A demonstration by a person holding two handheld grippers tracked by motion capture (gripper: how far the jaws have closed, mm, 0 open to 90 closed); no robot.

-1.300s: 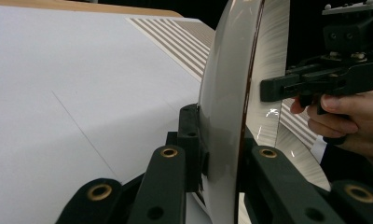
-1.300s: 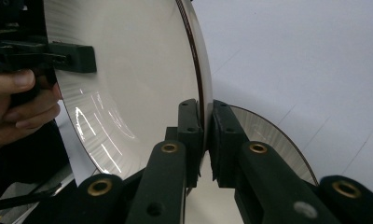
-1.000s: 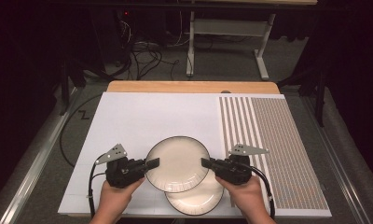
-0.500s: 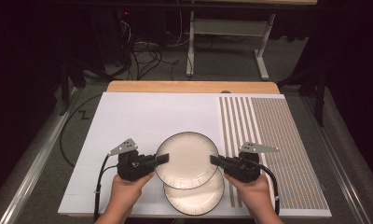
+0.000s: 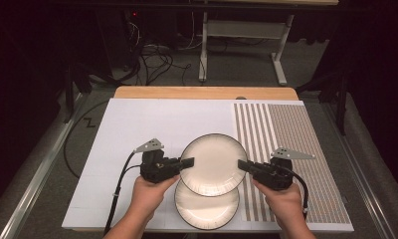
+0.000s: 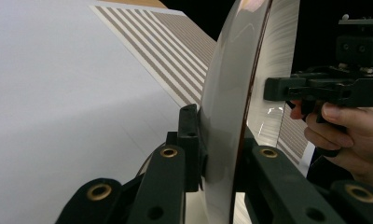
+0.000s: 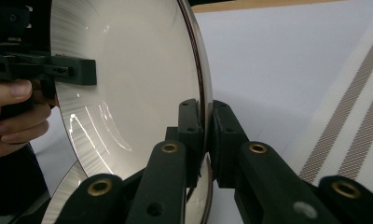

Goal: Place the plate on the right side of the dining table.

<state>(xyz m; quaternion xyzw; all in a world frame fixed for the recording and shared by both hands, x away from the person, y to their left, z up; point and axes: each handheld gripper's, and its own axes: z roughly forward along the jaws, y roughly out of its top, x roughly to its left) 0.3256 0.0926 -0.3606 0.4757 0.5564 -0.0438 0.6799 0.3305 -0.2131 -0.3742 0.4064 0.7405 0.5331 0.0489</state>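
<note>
A cream plate with a dark rim [image 5: 213, 164] hangs level above the table, held from both sides. My left gripper [image 5: 188, 162] is shut on its left rim and my right gripper [image 5: 242, 165] is shut on its right rim. In the left gripper view the jaws pinch the plate's edge [image 6: 222, 140], with the other gripper [image 6: 310, 88] clamped across from it. The right gripper view has the plate's rim [image 7: 201, 107] squeezed between the jaws. A second matching plate [image 5: 207, 206] lies on the white mat near the front edge, partly under the lifted one.
A white mat [image 5: 137, 129] covers most of the table, with a brown striped mat [image 5: 291, 144] on the right. A wooden table edge [image 5: 202, 92] runs along the back. Cables and a desk frame [image 5: 237, 45] stand on the floor beyond.
Both grippers have carried the upper plate to the right and away from me, uncovering more of the lower plate, which has stayed put.
</note>
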